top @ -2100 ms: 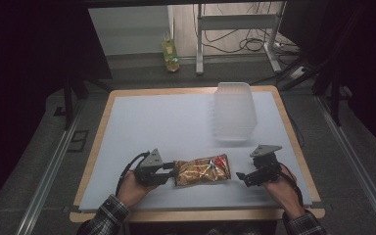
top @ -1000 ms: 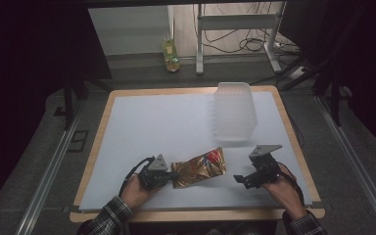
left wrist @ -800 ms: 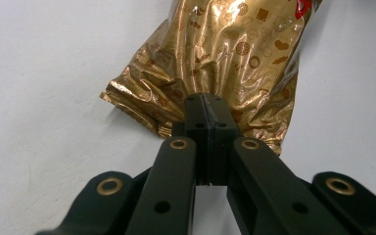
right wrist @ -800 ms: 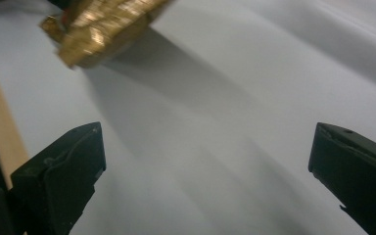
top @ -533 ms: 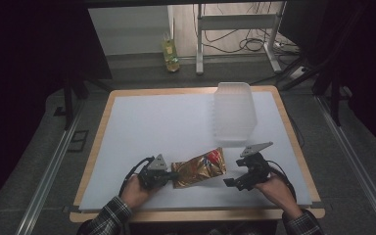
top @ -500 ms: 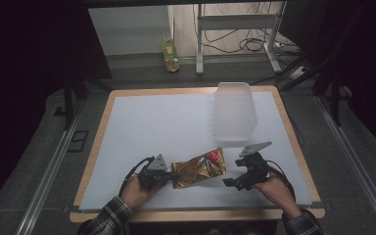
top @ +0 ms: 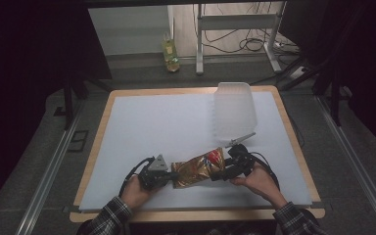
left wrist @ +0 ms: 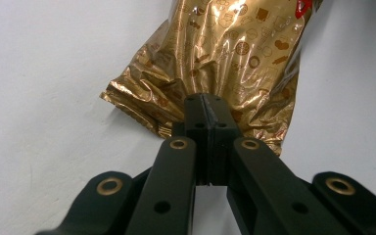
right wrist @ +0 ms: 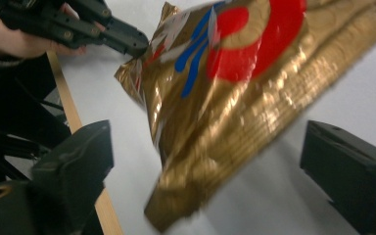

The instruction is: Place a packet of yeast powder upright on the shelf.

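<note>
my left gripper [left wrist: 206,115] stays pinched on the gold snack bag [top: 198,169]; my right gripper [top: 223,170] has slid up to it, jaws spread but closing around its end.

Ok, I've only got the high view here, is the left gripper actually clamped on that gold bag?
Observer: Yes. In the left gripper view, the left gripper has its jaws shut on the crimped end seal of the gold bag.
Operator: And the right one?
Observer: The right gripper has just been closing, but its jaws stand wide. The bag's other end is between them and the pads are clear of the foil.
Operator: What's printed on it?
Observer: A red disc with blue strokes beside it.
</note>
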The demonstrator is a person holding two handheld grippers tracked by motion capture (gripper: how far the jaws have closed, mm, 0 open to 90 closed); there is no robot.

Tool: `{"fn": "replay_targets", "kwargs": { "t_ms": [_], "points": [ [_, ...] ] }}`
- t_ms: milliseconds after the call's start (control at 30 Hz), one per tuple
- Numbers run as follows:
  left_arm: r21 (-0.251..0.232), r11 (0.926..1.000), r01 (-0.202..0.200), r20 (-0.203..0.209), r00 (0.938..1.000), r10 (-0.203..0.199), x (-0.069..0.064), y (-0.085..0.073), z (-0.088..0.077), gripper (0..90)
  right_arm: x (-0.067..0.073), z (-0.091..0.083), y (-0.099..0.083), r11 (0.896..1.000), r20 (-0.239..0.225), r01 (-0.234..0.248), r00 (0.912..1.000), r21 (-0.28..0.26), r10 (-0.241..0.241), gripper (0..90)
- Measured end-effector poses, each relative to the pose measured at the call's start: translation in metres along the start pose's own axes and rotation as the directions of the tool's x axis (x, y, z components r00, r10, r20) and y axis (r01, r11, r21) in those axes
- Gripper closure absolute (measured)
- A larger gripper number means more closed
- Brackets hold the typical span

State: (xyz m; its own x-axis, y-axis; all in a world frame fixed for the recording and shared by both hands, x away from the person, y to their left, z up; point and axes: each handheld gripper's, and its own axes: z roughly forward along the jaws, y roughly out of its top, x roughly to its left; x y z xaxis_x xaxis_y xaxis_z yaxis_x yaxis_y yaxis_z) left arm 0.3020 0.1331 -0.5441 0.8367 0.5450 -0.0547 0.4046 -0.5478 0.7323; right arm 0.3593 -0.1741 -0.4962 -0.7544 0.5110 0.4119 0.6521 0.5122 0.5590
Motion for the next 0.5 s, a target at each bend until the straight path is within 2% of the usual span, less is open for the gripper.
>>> {"fn": "replay_targets", "kwargs": {
  "t_ms": [100,133,167,267,333,433,500],
  "points": [
    [-0.004,1.0,0.003,0.0,1.0,-0.003,0.0,0.0,0.0,90.0,-0.001,0.004,0.008,0.999,0.007,-0.039,0.9992,-0.019,0.04,20.5],
    [0.001,1.0,-0.003,-0.001,1.0,0.003,0.0,0.0,0.0,90.0,-0.001,0.006,0.011,0.999,-0.003,-0.045,0.999,-0.025,0.045,26.0],
    [-0.01,0.9999,0.01,0.001,0.9999,-0.01,-0.001,0.0,0.001,90.0,-0.001,0.007,0.013,0.998,-0.01,-0.053,0.9986,-0.032,0.053,29.9],
    [-0.001,1.0,0.002,0.002,1.0,-0.002,0.0,0.0,0.0,90.0,0.001,0.013,0.021,0.997,-0.024,-0.073,0.9971,-0.035,0.072,37.9],
    [0.0,1.0,0.002,0.001,1.0,-0.002,0.0,0.0,0.0,90.0,0.001,0.016,0.023,0.997,-0.028,-0.075,0.9969,-0.03,0.074,42.2],
    [-0.001,1.0,0.002,0.003,1.0,-0.002,0.0,0.0,0.0,90.0,0.0,0.022,0.024,0.995,-0.059,-0.1,0.9934,-0.024,0.098,46.2],
    [-0.001,1.0,0.002,0.004,1.0,-0.002,0.001,0.0,0.0,90.0,0.0,0.025,0.024,0.995,-0.071,-0.093,0.9933,-0.027,0.091,49.4]
  ]
}}
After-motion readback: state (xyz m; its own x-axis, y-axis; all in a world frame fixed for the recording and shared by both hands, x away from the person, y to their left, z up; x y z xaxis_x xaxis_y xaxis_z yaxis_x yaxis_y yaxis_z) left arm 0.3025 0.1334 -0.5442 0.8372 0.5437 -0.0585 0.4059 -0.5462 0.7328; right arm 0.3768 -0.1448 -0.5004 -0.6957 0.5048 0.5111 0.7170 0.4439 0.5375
